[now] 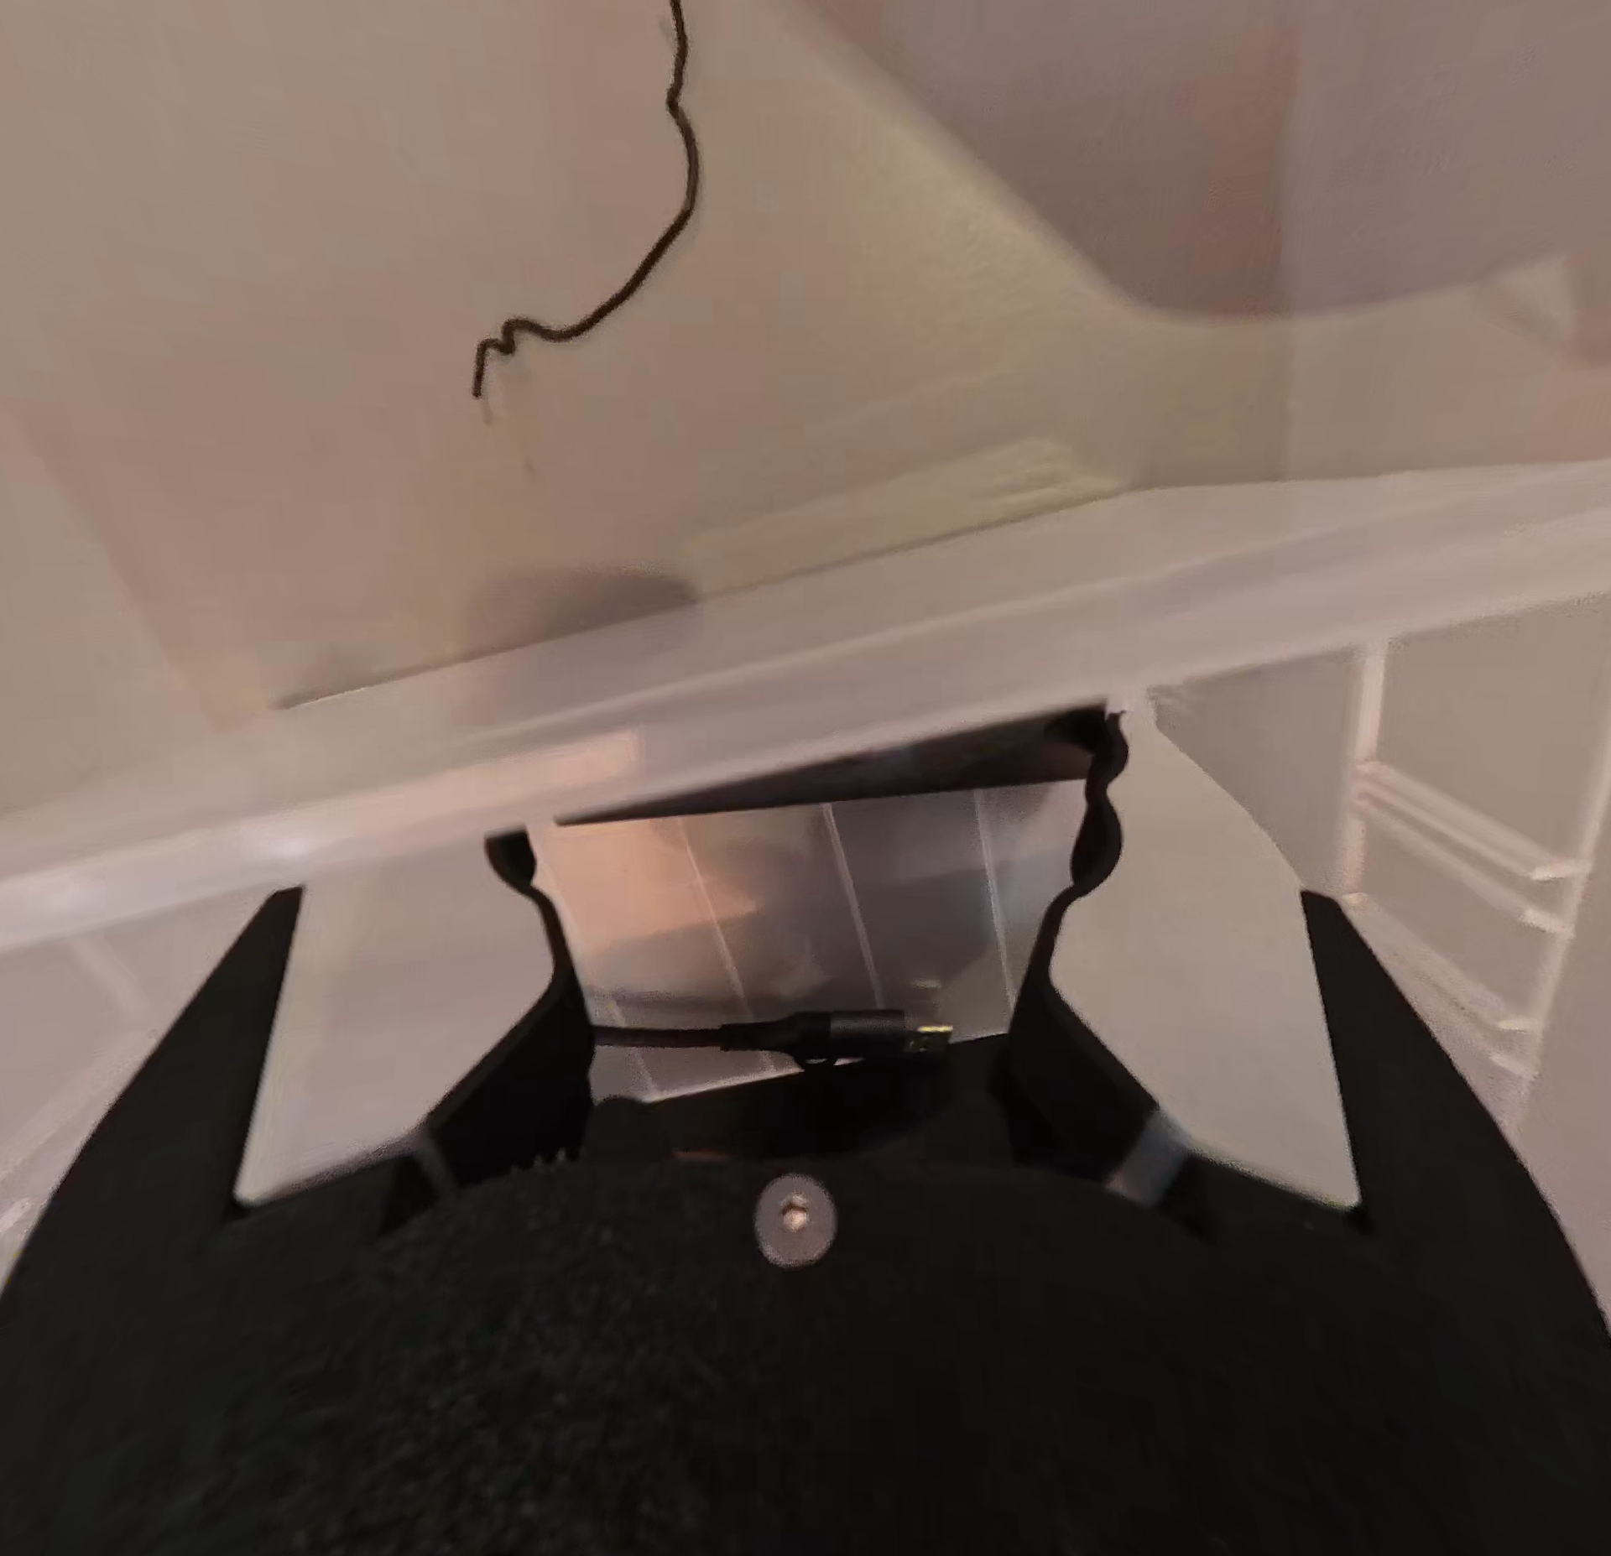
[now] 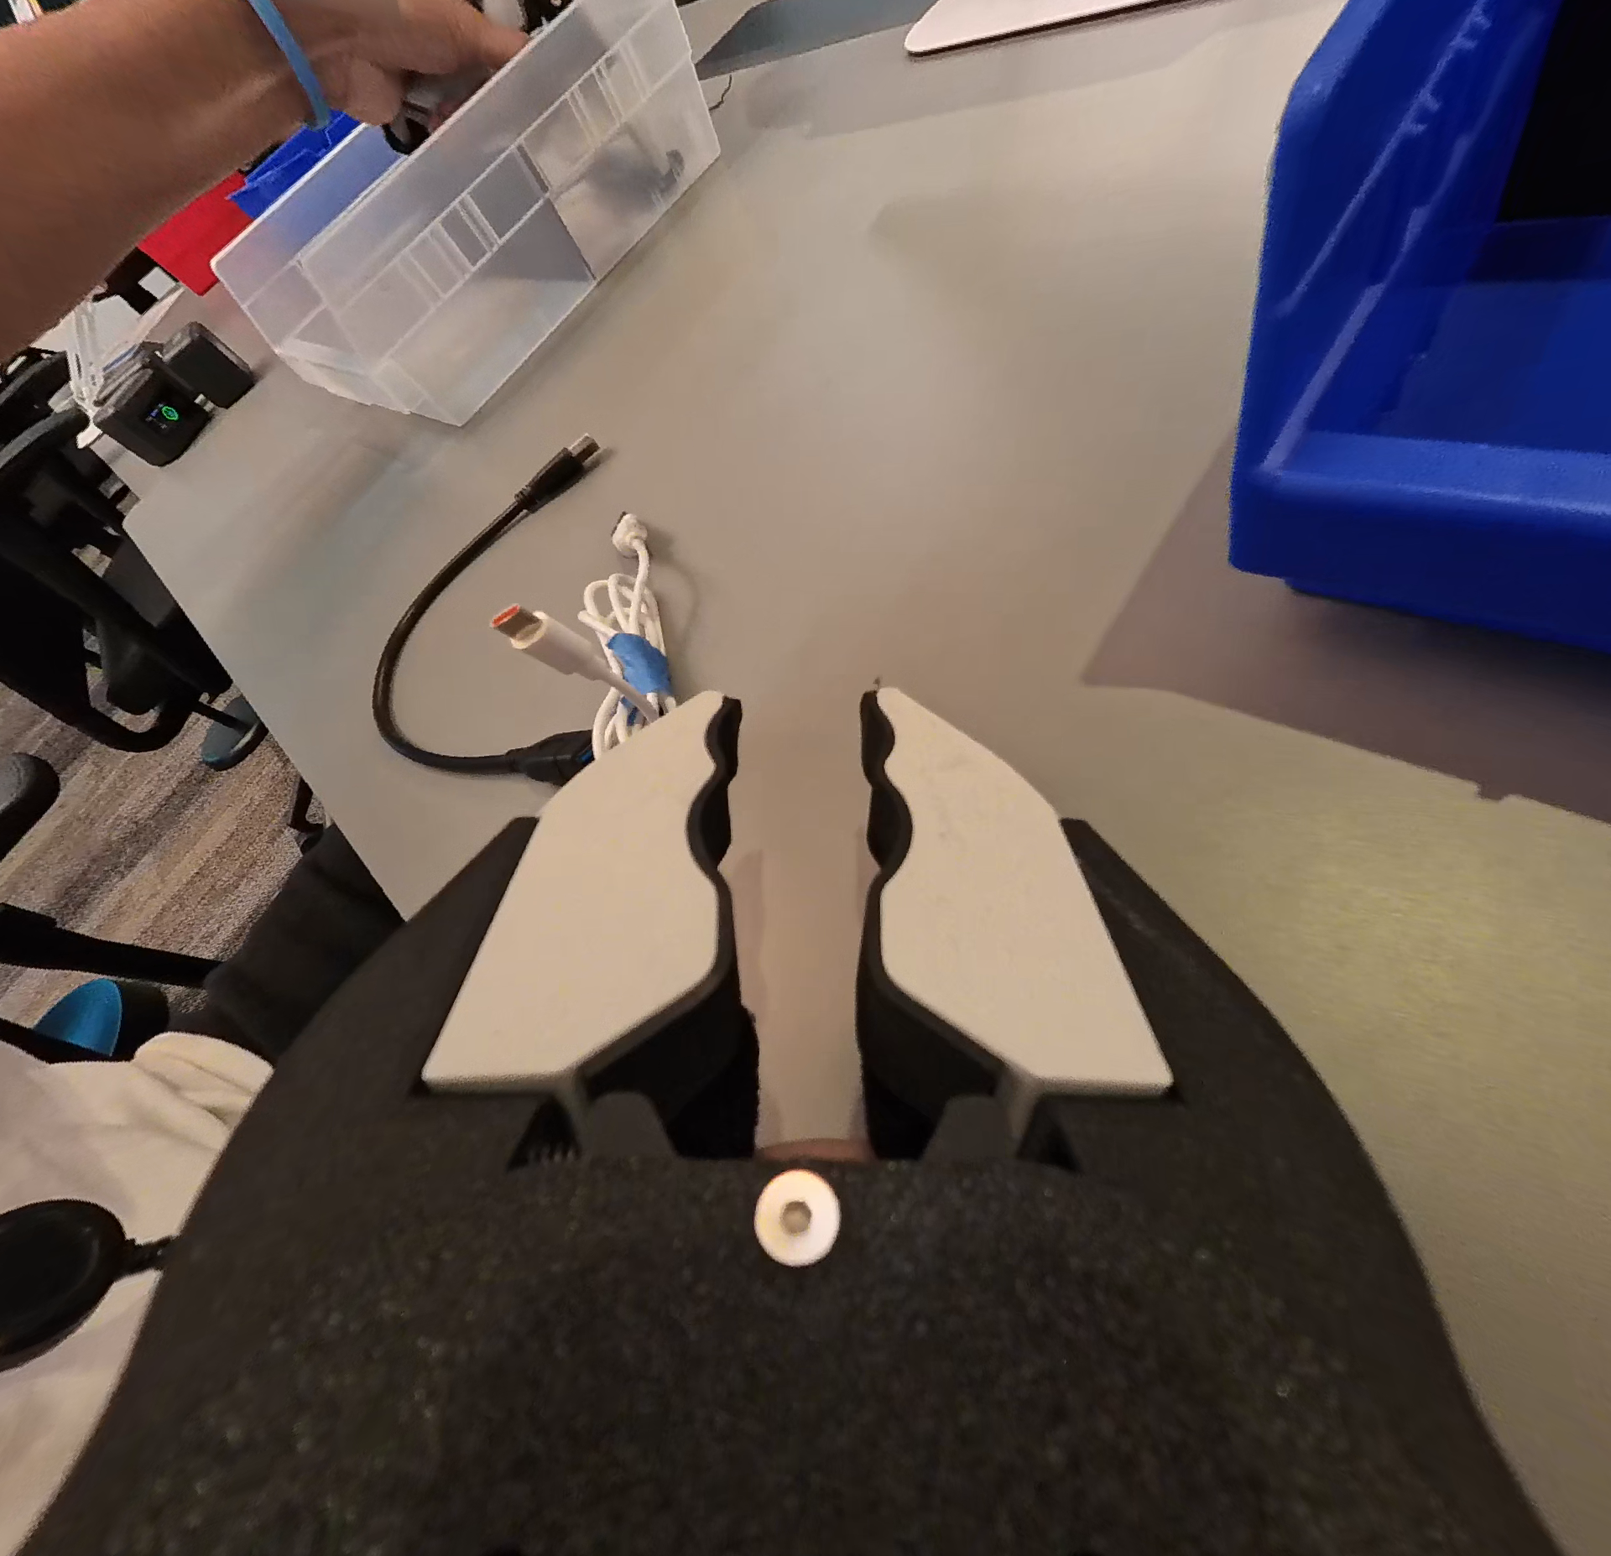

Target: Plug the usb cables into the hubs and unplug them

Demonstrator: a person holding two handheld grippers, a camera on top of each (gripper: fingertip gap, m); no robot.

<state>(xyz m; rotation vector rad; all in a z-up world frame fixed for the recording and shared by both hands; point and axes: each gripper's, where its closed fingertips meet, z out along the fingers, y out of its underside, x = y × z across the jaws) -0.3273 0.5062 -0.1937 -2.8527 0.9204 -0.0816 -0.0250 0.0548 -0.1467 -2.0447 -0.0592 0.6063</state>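
In the left wrist view my left gripper (image 1: 802, 799) is open wide inside a clear plastic bin (image 1: 785, 669). A black cable with a metal USB plug (image 1: 837, 1035) lies on the bin floor, low between my fingers and untouched. In the right wrist view my right gripper (image 2: 798, 704) is open with a narrow gap, empty, just above the grey table (image 2: 872, 381). A black cable with a USB plug (image 2: 558, 473) and a white cable bundle bound with blue tape (image 2: 632, 643) lie just left of its fingertips. No hub is clearly visible.
The clear bin (image 2: 471, 207) stands at the table's far left, with a person's hand (image 2: 418, 41) reaching into it. A big blue bin (image 2: 1438, 294) stands at the right. A small black device (image 2: 161, 416) sits near the left edge. A thin dark wire (image 1: 671, 207) lies beyond the bin.
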